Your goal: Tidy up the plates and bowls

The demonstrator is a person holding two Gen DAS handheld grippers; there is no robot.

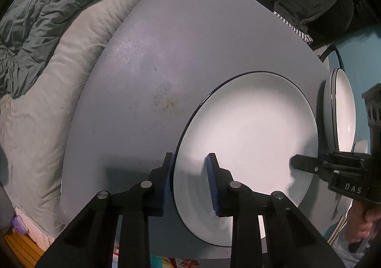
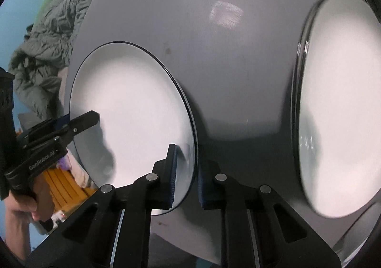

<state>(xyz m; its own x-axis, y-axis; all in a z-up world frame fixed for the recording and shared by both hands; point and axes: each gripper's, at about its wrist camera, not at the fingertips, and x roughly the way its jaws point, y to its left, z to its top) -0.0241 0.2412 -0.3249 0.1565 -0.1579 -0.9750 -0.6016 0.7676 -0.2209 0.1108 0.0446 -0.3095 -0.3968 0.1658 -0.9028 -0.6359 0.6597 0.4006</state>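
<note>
1. White plate (image 1: 250, 130), dark-rimmed: lies on the grey table (image 1: 166, 42), near its front edge.
2. Left gripper (image 1: 190, 182): jaws narrow, straddling the plate's left rim, one blue pad on each side.
3. Right gripper (image 2: 187, 177): jaws narrow, astride the plate's opposite rim.
4. Stacked white plates (image 2: 338, 101): to the right, near the table's edge.
5. Rumpled grey bedding (image 1: 35, 30): beyond the table's left side.

A bedroom at home: rumpled duvet (image 1: 35, 18) beside table (image 1: 166, 42).

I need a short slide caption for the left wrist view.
Both grippers, left gripper and right gripper, clamp opposite rims of one white plate.
</note>
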